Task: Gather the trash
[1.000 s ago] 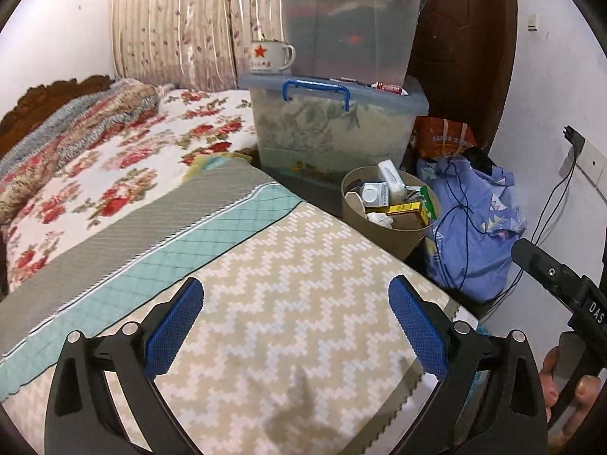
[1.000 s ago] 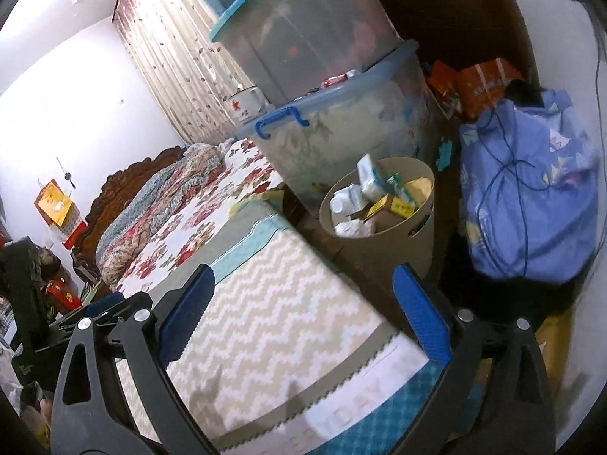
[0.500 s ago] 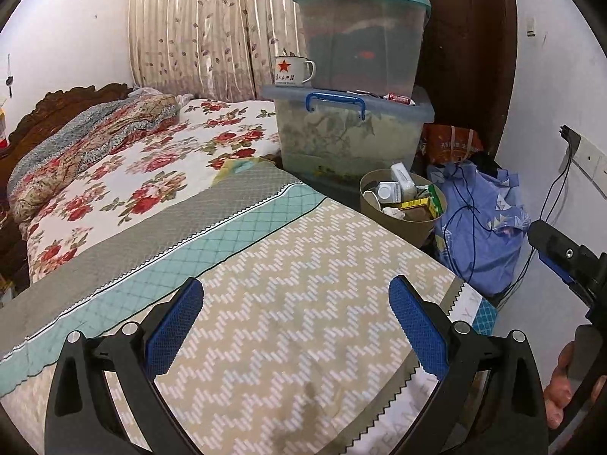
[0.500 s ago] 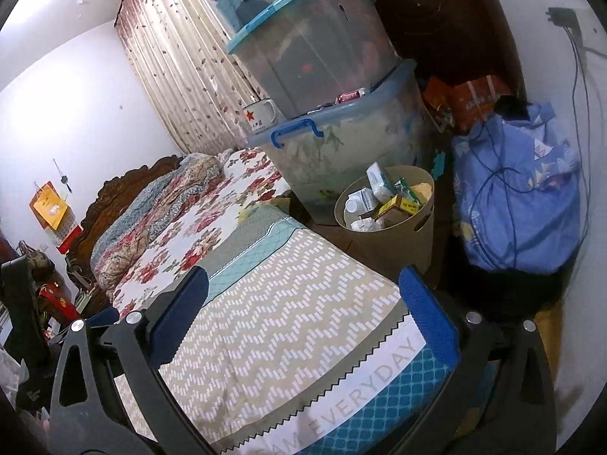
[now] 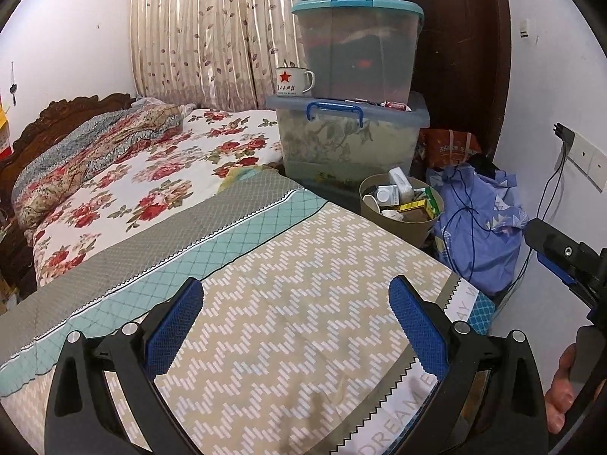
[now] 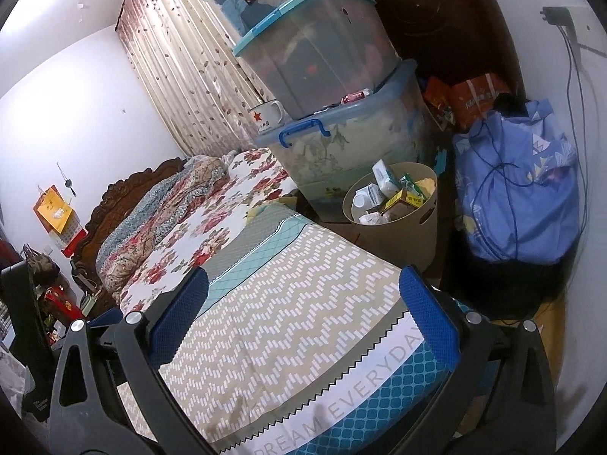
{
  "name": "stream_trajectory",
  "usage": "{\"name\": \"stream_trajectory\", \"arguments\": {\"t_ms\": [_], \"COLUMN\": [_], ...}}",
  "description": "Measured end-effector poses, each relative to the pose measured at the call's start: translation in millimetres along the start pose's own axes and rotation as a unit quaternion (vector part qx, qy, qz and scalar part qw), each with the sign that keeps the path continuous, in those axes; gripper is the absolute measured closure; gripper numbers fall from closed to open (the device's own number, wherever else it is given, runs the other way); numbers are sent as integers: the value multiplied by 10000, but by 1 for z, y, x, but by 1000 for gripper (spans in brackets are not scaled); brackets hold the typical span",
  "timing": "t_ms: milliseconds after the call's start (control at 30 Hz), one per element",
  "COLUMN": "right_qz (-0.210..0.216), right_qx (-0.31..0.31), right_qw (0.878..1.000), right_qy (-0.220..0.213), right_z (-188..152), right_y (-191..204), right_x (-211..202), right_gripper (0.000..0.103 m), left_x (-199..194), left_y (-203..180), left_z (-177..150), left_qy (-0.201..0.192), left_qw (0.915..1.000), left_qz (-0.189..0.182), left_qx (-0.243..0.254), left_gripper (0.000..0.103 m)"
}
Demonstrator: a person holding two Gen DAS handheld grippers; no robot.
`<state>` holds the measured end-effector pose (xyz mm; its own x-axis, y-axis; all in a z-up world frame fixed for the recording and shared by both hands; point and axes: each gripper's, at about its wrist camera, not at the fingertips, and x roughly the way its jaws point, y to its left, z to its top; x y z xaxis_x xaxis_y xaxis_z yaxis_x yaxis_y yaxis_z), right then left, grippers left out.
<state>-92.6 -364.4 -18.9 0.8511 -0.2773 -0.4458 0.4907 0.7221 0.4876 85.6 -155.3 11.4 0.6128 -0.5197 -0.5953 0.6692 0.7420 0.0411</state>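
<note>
Left gripper (image 5: 294, 318) and right gripper (image 6: 303, 305), each with jaws spread wide and nothing between them, held above the foot of the bed (image 5: 311, 322). The task's things, small cartons, a white bottle and crumpled paper, already lie heaped in the beige waste bin (image 6: 394, 208), which stands on the floor just beside the bed's far corner and in front of the stacked storage boxes (image 5: 351, 136). No loose trash shows on the bedspread, so collection appears nearly or wholly done. Judged good practice: scan the bed and the floor near the bin for leftovers; approach any piece with jaws open and close across its narrow side; keep clear of the blue cable (image 5: 464, 220) draped over the blue cloth bundle (image 6: 519, 197).

Materials: the bin is smooth, matt, round and tapered, with a cut-out handle; the boxes are translucent plastic with blue lids and a blue clasp; the bedspread is soft woven cloth in a zigzag pattern; the finger pads are blue and finely ribbed. An enamel mug (image 5: 294, 81) with a red star stands on the lower box.
</note>
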Motion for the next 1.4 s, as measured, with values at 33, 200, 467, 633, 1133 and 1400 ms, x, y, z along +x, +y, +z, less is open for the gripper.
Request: {"name": "stream_trajectory", "arguments": {"t_ms": [33,200,467,633,1133,1400], "right_qz": [-25,-88,-128,-124,-157,-170], "right_qx": [-26,-156,-242,-294,-512,-808], "right_qw": [10000,9998,9995,9993,9968,9935], "right_qy": [-14,-94,-151,-183,-588,-779], "right_z": [0,-1,-2,-3,-13,-21], "right_y": [1,5,8,9,28,42], "right_x": [-1,-6,-7,-9,-17,-18], "right_gripper": [4,4,4,4,4,3], "left_x": [-2,-9,-22,-25,-47,-52], "left_y": [0,-3,-2,-1,10,18], "left_z": [0,-1,-3,-4,-14,-18], "left_qy": [-43,-240,-591,-680,-1240,-1389], "left_qw": [10000,9997,9977,9969,9904,9878], "left_qz": [0,92,322,399,604,691], "left_qx": [1,42,28,23,-85,-157], "left_gripper": [9,9,9,9,9,9]}}
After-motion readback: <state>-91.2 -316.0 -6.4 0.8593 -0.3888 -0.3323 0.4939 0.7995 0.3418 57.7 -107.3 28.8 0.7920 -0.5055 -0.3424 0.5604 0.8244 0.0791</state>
